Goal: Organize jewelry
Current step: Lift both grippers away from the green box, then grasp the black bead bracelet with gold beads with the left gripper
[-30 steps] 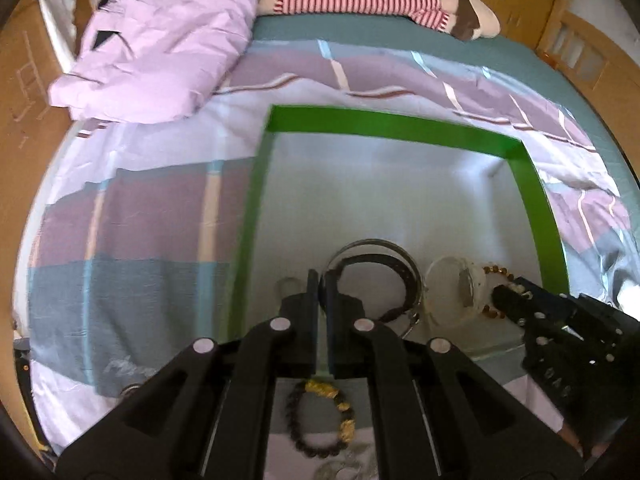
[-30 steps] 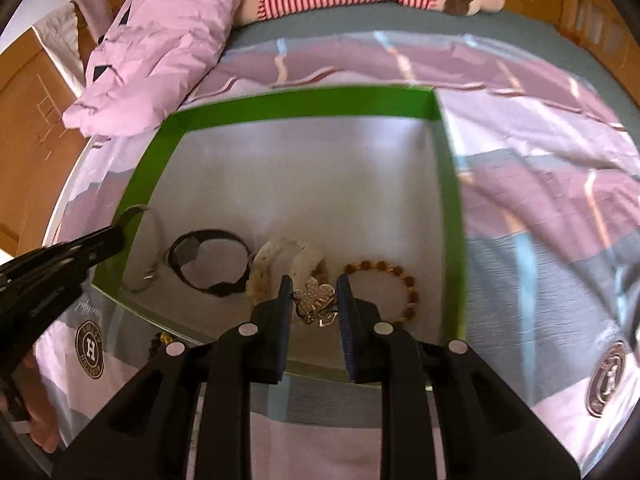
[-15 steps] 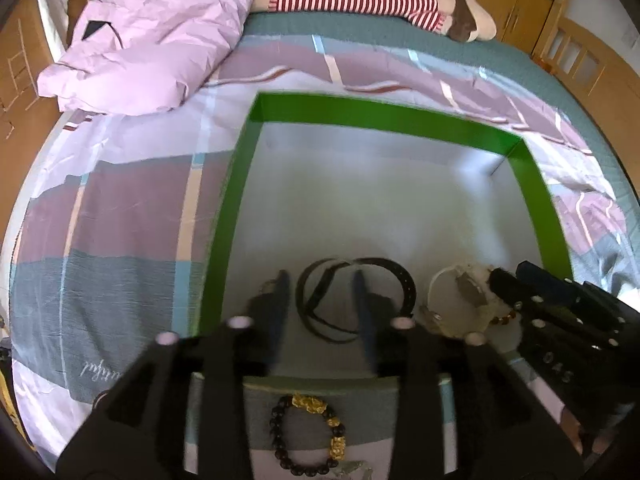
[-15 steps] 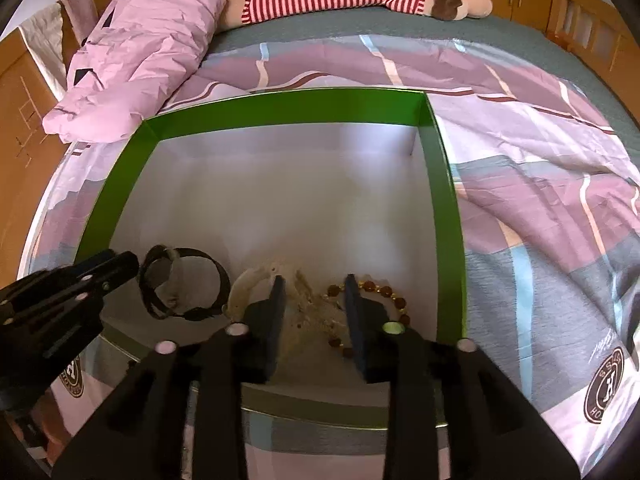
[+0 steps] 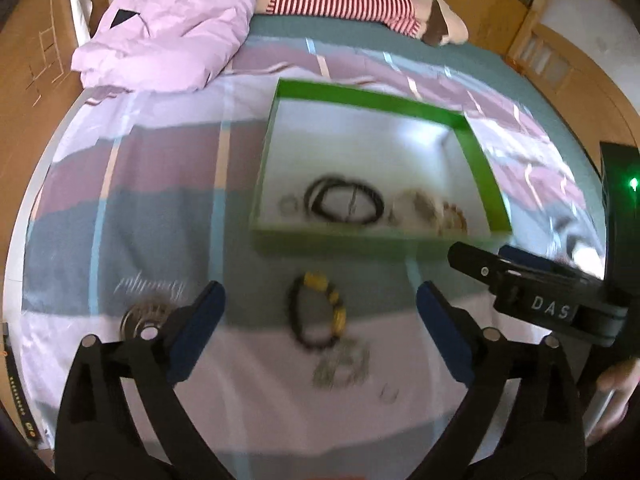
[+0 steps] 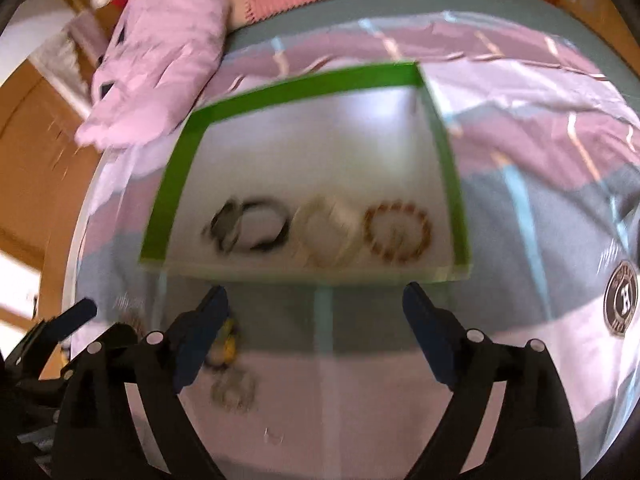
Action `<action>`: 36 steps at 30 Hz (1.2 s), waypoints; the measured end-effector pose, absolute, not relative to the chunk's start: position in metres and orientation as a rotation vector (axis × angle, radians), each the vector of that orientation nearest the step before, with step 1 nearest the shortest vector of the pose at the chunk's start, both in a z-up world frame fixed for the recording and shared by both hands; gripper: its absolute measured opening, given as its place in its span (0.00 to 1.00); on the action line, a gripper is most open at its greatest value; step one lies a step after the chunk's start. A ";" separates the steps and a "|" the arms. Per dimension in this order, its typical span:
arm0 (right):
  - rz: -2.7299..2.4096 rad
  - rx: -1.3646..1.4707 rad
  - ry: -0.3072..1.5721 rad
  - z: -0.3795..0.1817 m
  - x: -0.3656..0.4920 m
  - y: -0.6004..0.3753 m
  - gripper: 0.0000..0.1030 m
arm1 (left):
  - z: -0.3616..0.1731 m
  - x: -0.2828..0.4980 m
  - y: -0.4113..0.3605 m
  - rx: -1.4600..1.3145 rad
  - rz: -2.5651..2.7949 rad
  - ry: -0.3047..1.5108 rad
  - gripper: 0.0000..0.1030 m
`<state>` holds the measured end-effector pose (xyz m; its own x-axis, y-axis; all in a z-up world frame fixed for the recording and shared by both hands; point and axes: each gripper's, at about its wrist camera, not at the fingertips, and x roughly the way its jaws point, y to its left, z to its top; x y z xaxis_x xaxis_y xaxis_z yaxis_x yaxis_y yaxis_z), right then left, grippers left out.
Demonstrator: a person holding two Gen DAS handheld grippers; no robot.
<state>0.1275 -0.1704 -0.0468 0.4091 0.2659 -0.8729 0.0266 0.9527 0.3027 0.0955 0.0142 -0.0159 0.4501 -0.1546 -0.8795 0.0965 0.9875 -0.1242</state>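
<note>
A green box (image 5: 380, 100) with a white floor stands on the bed. In it lie a black bracelet (image 5: 344, 204), a cream bracelet (image 5: 416, 208) and a brown bead bracelet (image 5: 454, 216). The right wrist view shows the same box (image 6: 296, 88) with the black bracelet (image 6: 256, 228), cream bracelet (image 6: 326, 236) and brown bead bracelet (image 6: 398, 232). On the sheet in front lie a black-and-gold bead bracelet (image 5: 316, 312), a silver chain (image 5: 340, 368) and a small ring (image 5: 390, 394). My left gripper (image 5: 320, 300) hangs over the bead bracelet, jaws opening wide, gripping nothing. My right gripper (image 6: 316, 298), jaws also opening, is empty before the box.
A pink quilt (image 5: 168, 32) and a red-striped soft thing (image 5: 340, 0) lie at the far end of the bed. Wooden cupboards surround it. A round printed badge (image 6: 620, 304) marks the sheet at right. A hand (image 5: 612, 380) holds the right gripper (image 5: 486, 256).
Both grippers opened, letting go of the black bracelet and a silver flower piece inside the box. Both then drew back and up, from over the box to the sheet in front.
</note>
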 end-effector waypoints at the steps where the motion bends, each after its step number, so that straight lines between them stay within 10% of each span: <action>1: 0.166 0.272 1.151 -0.047 0.120 -0.166 0.88 | -0.017 0.083 0.018 -0.045 -0.180 1.100 0.97; 20: 0.152 0.320 1.286 -0.106 0.038 -0.168 0.88 | -0.105 0.113 0.061 -0.196 -0.029 1.287 0.94; 26: 0.174 0.348 1.322 -0.116 0.036 -0.167 0.88 | -0.120 0.133 0.025 -0.093 -0.049 1.364 0.58; 36: 0.208 0.339 1.334 -0.114 0.033 -0.160 0.88 | -0.109 0.130 -0.007 -0.160 -0.150 1.336 0.63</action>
<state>0.0334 -0.1600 -0.1135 0.2269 0.3392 -0.9129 0.0445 0.9328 0.3576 0.1303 -0.0072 -0.1093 0.2258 -0.1995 -0.9535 0.0163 0.9794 -0.2011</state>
